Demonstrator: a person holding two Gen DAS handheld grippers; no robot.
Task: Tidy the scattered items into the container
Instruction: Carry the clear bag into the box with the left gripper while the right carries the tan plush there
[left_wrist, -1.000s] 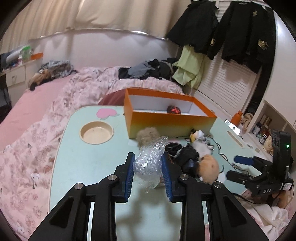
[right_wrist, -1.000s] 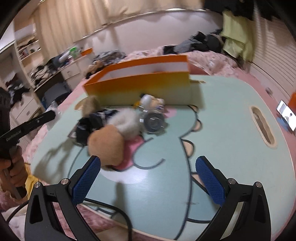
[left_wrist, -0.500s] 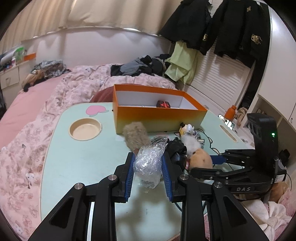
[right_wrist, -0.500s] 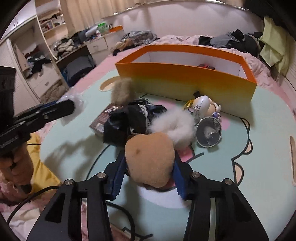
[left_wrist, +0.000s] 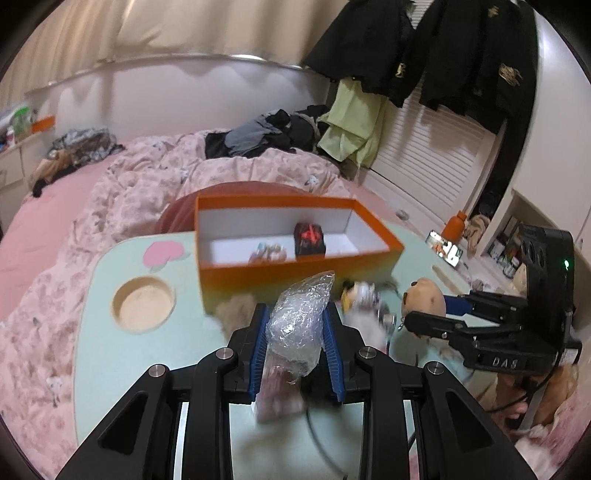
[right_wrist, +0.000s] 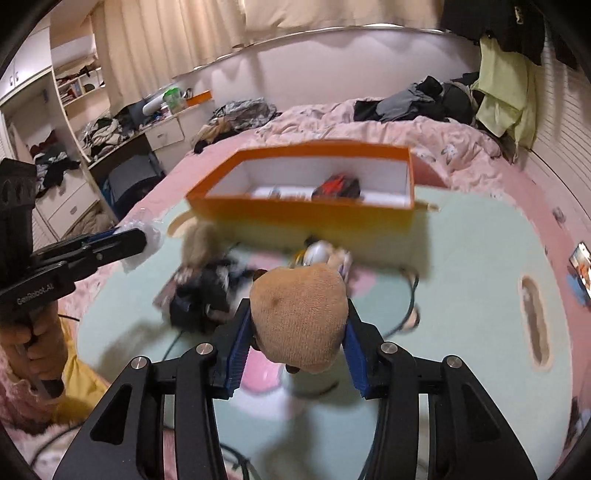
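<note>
The orange box is set at the far side of the pale green counter, its open top turned upward so that things can be dropped in; a dark pouch with red marks and a small pale item are already lying inside. A crumpled clear plastic bag is pinched between the pads of the left hand-held gripper and held above the counter, short of the box. A tan plush toy is clamped by the right hand-held gripper, likewise raised and pointed toward the box, judged as a carry in progress for both. The remaining clutter, a dark tangle, a fluffy beige ball and a small figure, is left just in front of the box wall. Some blur is present.
</note>
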